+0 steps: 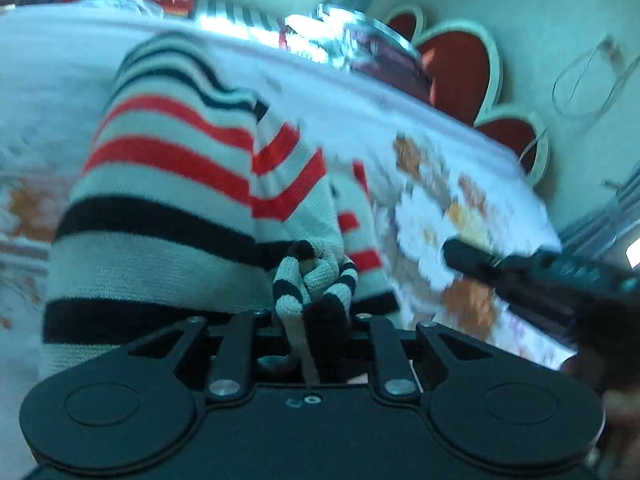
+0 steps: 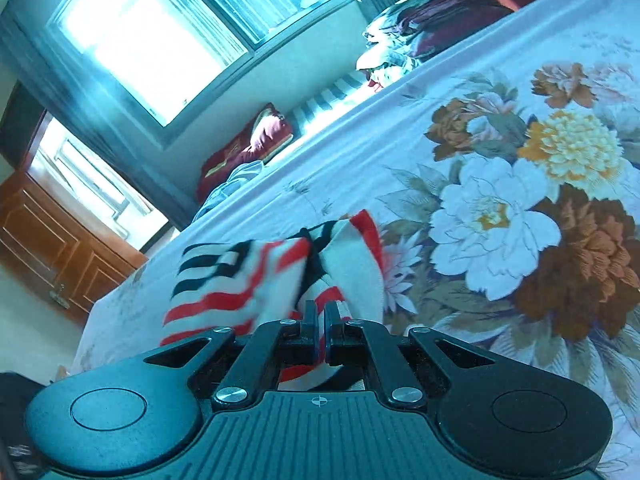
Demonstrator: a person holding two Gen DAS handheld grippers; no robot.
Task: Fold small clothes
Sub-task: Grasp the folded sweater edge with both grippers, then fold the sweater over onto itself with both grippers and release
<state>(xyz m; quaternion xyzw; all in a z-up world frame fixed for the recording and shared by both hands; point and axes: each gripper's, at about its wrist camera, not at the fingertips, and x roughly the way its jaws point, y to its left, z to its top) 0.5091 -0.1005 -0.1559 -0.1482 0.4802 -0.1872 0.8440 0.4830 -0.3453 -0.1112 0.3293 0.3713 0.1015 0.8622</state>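
Note:
A small knit sweater with white, red and black stripes hangs bunched over the flowered bed sheet. My left gripper is shut on a wad of its ribbed edge, and the cloth hides the fingertips. The black tip of my right gripper reaches in from the right, blurred. In the right wrist view the right gripper is shut on a fold of the same sweater, which droops to the left just above the sheet.
A dark red pillow and a heap of other clothes lie along the bed's far side under the window. A headboard with red hearts stands at one end. A wooden cabinet stands beyond the bed's corner.

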